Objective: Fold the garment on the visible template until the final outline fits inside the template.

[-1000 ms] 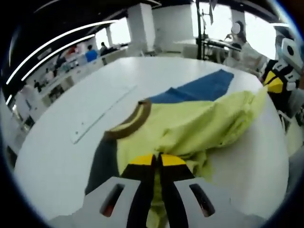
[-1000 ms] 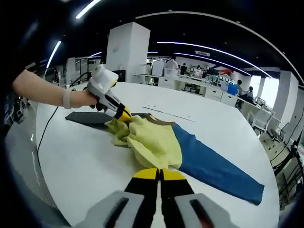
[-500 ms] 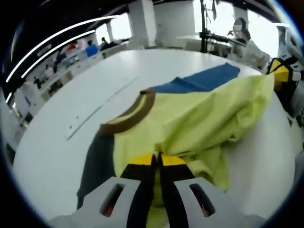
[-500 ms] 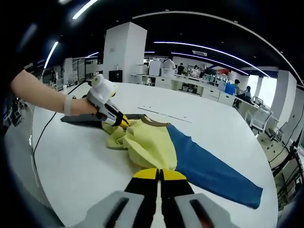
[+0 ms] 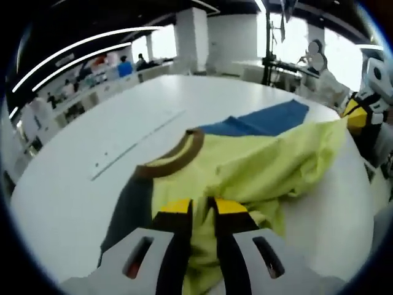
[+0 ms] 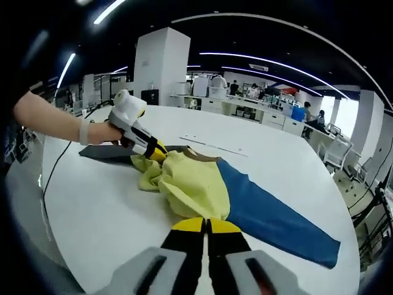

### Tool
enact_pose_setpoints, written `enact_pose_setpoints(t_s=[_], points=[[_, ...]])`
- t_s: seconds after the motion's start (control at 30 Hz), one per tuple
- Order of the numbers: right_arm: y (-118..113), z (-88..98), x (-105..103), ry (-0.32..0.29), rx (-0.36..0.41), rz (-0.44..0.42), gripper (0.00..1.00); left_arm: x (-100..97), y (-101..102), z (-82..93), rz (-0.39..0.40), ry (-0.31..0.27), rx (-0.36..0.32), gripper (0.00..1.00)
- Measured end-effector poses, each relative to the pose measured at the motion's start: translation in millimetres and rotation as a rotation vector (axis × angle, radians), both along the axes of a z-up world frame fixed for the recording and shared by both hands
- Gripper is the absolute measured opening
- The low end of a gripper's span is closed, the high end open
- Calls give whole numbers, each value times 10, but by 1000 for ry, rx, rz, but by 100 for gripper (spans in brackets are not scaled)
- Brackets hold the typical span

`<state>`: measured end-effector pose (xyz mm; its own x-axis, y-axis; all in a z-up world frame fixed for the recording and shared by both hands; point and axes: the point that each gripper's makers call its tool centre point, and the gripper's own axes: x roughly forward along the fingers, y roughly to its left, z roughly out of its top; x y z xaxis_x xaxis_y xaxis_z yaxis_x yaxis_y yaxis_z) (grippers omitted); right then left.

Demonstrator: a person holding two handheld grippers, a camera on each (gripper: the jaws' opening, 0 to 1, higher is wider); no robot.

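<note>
A garment with a yellow body (image 5: 258, 166), a brown collar (image 5: 175, 157), a blue part (image 5: 264, 120) and a dark grey part (image 5: 126, 212) lies bunched on the white table (image 5: 92, 123). My left gripper (image 5: 202, 209) has its jaws apart, with yellow cloth lying between them. In the right gripper view it sits at the garment's far end (image 6: 155, 149), held by a hand. My right gripper (image 6: 206, 226) is shut on the yellow edge of the garment (image 6: 193, 187); it enters the left gripper view at the right (image 5: 356, 110).
A thin pale line marking (image 5: 138, 144) runs across the table beside the garment, and it shows beyond the collar in the right gripper view (image 6: 212, 146). A cable (image 6: 58, 169) trails off the table's near left edge. Desks and people stand far behind.
My left gripper's jaws have parted; they were shut on the yellow cloth before. The raised yellow fold has sunk a little. The right gripper keeps its hold.
</note>
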<state>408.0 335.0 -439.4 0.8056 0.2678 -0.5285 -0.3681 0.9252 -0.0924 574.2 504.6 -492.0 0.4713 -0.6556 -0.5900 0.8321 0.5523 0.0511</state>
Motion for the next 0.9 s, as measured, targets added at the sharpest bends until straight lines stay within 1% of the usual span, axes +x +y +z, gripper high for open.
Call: enact_pose_setpoints(t_s=[0.07,0.1,0.17,0.2,0.27,0.3,0.33,0.43,0.5,0.6,0.67,0.7,0.73,0.83,0.9], points=[[9,-2,-7,1,0,1,0,2,11,51,12,-3,-18,25],[20,-2,-12,1,-1,3,0,-4,6,105,11,-15,-35,27],[42,9,-18,0,-1,9,0,-49,-19,180,-11,-28,-55,32],[47,12,-19,0,-1,10,0,-80,-44,234,-22,-40,-76,35],[51,23,-21,-3,-2,11,0,-113,-24,284,-29,-65,-65,40],[54,27,-22,-4,-1,11,0,-138,-41,319,-39,-70,-82,42],[56,26,-23,-3,0,11,0,-186,-74,365,-40,-55,-121,44],[66,24,-34,-2,-3,14,0,-261,-77,388,-39,-27,-136,49],[70,19,-40,-2,-4,14,0,-331,-92,420,-44,-20,-145,53],[71,22,-46,-3,-3,11,0,-426,-102,456,-50,0,-165,55],[71,31,-49,-6,-1,11,0,-481,-105,484,-43,16,-189,59],[71,32,-50,-6,-1,11,0,-511,-107,506,-28,33,-212,61],[70,33,-52,-5,-1,11,0,-533,-109,524,-28,34,-225,63],[65,49,-53,-10,2,9,0,-644,-107,530,-38,44,-230,65],[58,54,-53,-11,-2,8,0,-725,-99,517,-39,64,-235,66]])
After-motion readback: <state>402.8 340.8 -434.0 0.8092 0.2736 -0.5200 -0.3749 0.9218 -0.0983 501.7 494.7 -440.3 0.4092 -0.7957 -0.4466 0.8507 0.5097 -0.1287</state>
